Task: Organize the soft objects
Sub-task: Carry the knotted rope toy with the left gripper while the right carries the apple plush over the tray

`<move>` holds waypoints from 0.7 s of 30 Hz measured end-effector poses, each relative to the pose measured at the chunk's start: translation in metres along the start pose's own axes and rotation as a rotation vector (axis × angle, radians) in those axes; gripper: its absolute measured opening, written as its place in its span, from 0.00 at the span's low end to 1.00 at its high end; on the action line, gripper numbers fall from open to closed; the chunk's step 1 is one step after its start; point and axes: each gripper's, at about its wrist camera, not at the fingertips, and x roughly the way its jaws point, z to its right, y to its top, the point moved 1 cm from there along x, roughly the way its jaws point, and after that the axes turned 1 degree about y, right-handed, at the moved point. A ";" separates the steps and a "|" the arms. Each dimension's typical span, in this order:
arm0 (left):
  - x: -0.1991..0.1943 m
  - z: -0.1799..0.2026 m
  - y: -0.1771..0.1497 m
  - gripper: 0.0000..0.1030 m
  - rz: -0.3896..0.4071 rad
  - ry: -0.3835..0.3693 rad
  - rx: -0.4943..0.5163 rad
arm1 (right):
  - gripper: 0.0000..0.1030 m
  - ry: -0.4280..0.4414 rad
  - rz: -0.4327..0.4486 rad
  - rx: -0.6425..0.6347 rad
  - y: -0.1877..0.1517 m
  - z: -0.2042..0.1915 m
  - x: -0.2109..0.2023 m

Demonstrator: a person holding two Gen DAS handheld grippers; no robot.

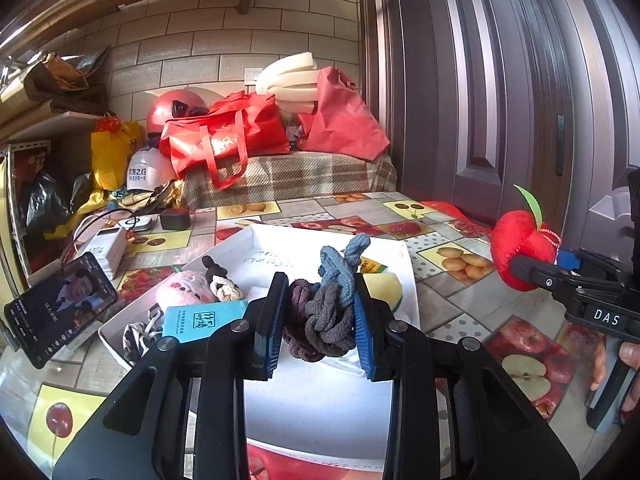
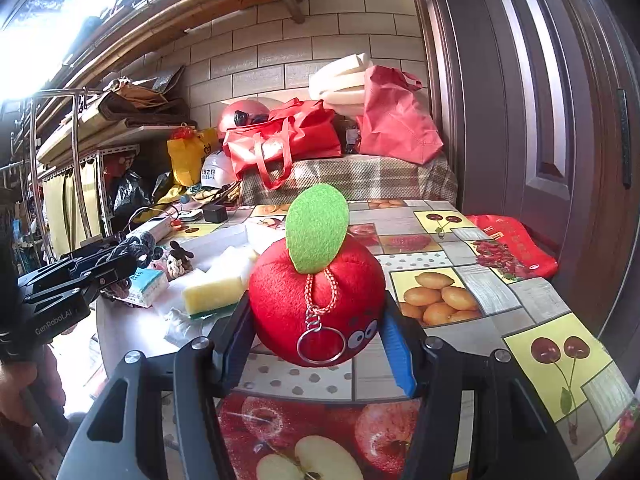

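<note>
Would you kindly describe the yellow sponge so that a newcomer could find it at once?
Start at the table with the fruit-print cloth, then find the white tray on it. The sponge lies in that tray, on the side nearer the red plush apple. It alone is a plain yellow block with a thin green underside.

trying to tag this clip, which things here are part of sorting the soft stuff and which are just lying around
Part of the job:
- knotted hair ties, held in the left gripper
- plush apple, held in the right gripper
- white tray
- yellow sponge
- pink plush

Just lying about:
- phone
- red bags
- helmets
- power strip
</note>
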 end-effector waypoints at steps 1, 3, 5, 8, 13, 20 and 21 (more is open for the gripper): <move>0.000 -0.004 0.000 0.29 0.000 0.007 -0.002 | 0.57 0.004 -0.002 -0.004 0.000 -0.003 0.001; 0.001 -0.009 0.000 0.29 0.001 0.018 -0.004 | 0.57 0.015 -0.005 -0.010 -0.001 -0.009 0.002; 0.002 -0.014 0.001 0.29 0.000 0.029 -0.006 | 0.57 0.024 -0.010 -0.017 -0.001 -0.015 0.004; 0.004 -0.021 0.001 0.29 0.001 0.048 -0.008 | 0.57 0.038 -0.017 -0.031 0.000 -0.023 0.009; 0.009 -0.037 0.001 0.29 0.002 0.087 -0.025 | 0.57 0.064 -0.031 -0.055 0.001 -0.037 0.018; 0.021 -0.055 0.005 0.29 0.003 0.121 -0.047 | 0.57 0.107 -0.049 -0.101 0.004 -0.060 0.037; 0.022 -0.055 0.006 0.29 0.005 0.121 -0.042 | 0.57 0.117 -0.055 -0.109 0.004 -0.064 0.040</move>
